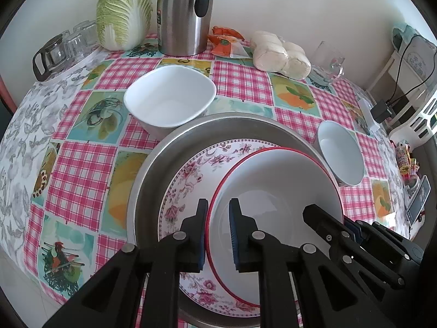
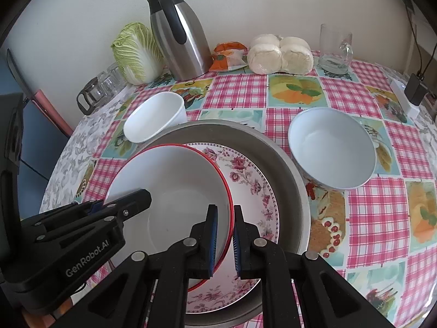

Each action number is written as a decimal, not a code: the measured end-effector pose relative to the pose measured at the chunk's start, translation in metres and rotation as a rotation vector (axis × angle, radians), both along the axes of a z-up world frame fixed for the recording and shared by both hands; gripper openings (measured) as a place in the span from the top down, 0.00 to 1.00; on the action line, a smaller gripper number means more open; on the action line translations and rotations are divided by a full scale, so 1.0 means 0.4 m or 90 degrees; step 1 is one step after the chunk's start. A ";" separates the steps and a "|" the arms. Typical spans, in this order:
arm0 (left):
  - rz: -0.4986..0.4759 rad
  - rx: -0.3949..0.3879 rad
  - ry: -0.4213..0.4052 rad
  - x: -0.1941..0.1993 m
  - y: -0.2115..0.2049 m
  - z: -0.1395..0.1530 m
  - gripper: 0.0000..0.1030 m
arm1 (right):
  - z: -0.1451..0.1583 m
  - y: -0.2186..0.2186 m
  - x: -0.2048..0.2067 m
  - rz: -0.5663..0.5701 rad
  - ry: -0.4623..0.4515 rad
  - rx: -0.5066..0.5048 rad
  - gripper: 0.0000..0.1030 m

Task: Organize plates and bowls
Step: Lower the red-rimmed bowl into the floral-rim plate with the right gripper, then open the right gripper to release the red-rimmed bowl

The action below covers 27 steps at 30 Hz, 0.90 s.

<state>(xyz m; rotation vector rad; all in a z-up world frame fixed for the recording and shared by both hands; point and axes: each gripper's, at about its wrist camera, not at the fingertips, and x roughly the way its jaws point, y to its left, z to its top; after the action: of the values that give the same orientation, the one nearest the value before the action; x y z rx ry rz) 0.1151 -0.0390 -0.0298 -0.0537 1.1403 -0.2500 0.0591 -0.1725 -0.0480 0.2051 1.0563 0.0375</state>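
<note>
Left wrist view: our left tongs (image 1: pixel 218 213) and right tongs (image 2: pixel 225 218) both grasp red-rimmed white bowl (image 1: pixel 275 186) over floral plate (image 1: pixel 191 169).

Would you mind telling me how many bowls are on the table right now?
3: the red-rimmed bowl on the floral plate, gripped by both grippers; the square white bowl behind; the round white bowl to the right.

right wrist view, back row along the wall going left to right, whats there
glass jug → cabbage → steel thermos → orange packet → bagged buns → glass mug
</note>
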 end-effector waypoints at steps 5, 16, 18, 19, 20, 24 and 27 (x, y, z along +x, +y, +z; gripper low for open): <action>0.002 0.000 0.004 0.006 -0.001 -0.006 0.86 | -0.004 0.001 0.006 -0.002 0.001 0.000 0.87; 0.013 -0.019 0.014 0.020 0.002 -0.019 0.80 | -0.017 0.002 0.015 -0.003 0.001 0.003 0.86; 0.016 -0.020 0.013 0.022 0.002 -0.019 0.80 | -0.017 0.002 0.016 -0.003 0.001 0.005 0.86; 0.017 -0.022 0.013 0.022 0.003 -0.019 0.79 | -0.017 0.001 0.016 -0.003 0.001 0.006 0.86; 0.018 -0.024 0.014 0.022 0.004 -0.019 0.78 | -0.017 0.001 0.016 -0.003 0.001 0.007 0.86; 0.024 -0.029 0.014 0.024 0.008 -0.018 0.76 | -0.017 0.000 0.017 -0.006 0.003 0.011 0.85; 0.033 -0.023 0.013 0.025 0.012 -0.018 0.69 | -0.020 -0.001 0.018 -0.006 0.007 0.017 0.84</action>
<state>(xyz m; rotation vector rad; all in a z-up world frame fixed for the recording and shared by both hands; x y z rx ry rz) 0.1250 -0.0340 -0.0369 -0.1183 1.1535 -0.2240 0.0663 -0.1729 -0.0559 0.2350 1.0669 0.0431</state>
